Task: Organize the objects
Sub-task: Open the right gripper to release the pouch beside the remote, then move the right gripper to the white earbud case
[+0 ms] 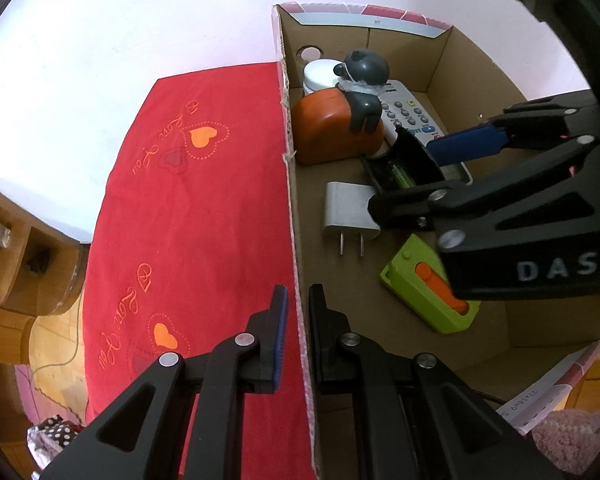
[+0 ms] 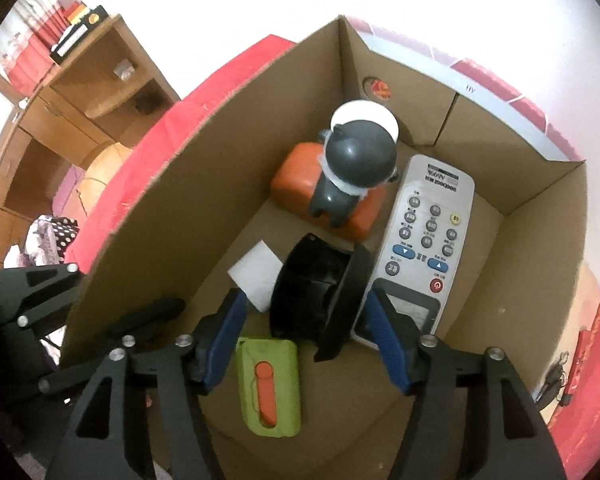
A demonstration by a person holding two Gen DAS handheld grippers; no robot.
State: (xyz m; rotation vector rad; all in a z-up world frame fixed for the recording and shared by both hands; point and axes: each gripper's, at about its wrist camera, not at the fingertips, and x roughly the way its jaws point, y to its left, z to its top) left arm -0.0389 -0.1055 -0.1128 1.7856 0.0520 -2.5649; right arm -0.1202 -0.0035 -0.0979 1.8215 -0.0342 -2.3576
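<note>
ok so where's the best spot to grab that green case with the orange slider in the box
Probably across the two long edges of the green case, coming straight down from above. It lies flat on the cardboard box floor with open floor on both long sides, and its orange slider runs lengthwise, so closing the right gripper across the narrow width should clear it.

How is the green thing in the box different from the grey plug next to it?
The green case is bright lime with an orange slider set in its top; the grey plug is plain grey all over. The plug has two metal prongs sticking out of one end; the green case shows none. The green case looks longer than the plug. Both lie flat on the floor of the cardboard box.
</note>
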